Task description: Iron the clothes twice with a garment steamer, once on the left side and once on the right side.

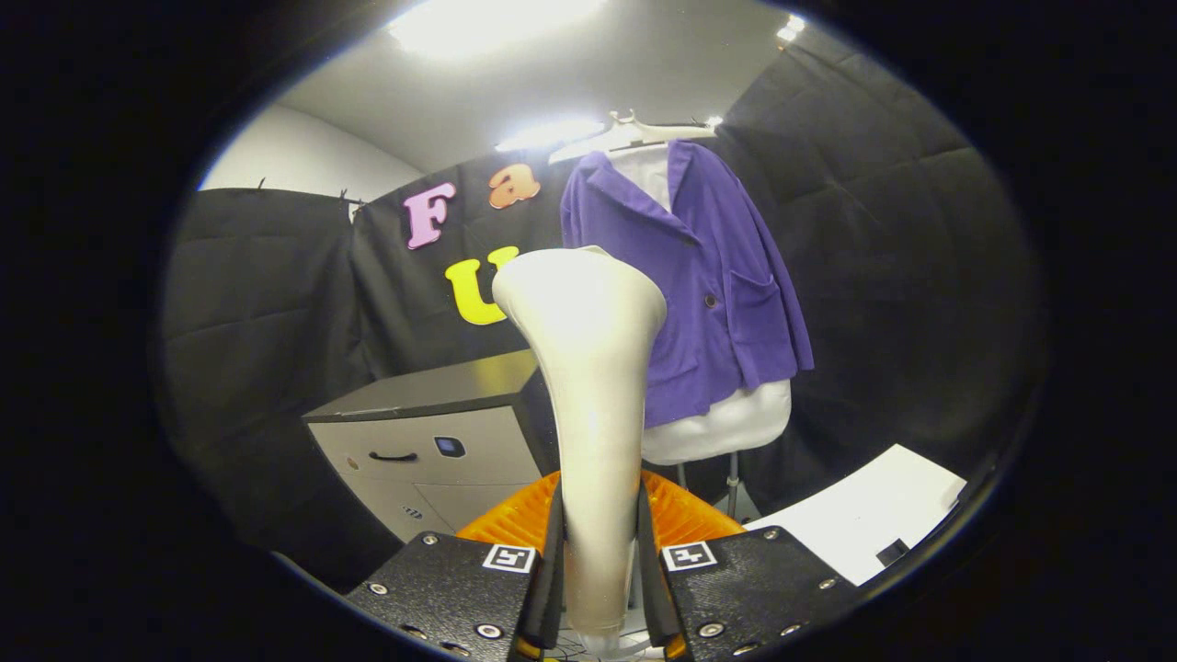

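A cream-white garment steamer (588, 386) stands upright between my fingers, its narrow handle clamped by both and its wide head rising ahead of them. My gripper (599, 575) is shut on that handle. Beyond the steamer head, slightly to its right, a purple jacket (708, 276) hangs over a white shirt on a white mannequin torso (726, 428) under a white hanger (630, 133). The steamer head is apart from the jacket and hides part of the jacket's left side.
A grey drawer cabinet (432, 432) stands to the left of the mannequin. An orange ribbed object (676, 515) lies just behind the fingers. A white tabletop (864, 515) shows to the right. The mannequin stands on a thin metal pole (733, 483).
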Demonstrator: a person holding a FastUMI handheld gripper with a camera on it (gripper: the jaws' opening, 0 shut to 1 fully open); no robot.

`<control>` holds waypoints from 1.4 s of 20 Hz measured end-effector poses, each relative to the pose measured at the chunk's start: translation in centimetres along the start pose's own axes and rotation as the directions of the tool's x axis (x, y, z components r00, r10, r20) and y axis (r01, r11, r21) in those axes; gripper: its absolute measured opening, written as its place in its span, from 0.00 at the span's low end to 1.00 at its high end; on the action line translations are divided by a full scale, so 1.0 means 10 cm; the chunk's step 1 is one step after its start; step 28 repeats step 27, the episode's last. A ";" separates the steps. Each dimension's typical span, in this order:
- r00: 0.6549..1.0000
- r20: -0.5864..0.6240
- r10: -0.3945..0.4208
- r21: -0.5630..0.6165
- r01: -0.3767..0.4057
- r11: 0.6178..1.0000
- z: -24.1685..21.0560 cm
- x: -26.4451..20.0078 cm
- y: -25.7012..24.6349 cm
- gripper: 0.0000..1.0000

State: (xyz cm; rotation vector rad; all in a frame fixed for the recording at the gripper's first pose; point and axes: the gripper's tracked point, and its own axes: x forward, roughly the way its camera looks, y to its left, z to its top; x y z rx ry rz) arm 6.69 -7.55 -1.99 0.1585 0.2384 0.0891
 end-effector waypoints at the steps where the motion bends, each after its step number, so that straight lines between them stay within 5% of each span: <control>1: 1.000 0.003 0.007 -0.008 -0.007 1.000 0.00 -0.08 0.03 0.36; 28: 0.998 0.011 0.064 -0.053 -0.063 0.997 -0.05 -0.31 0.38 0.36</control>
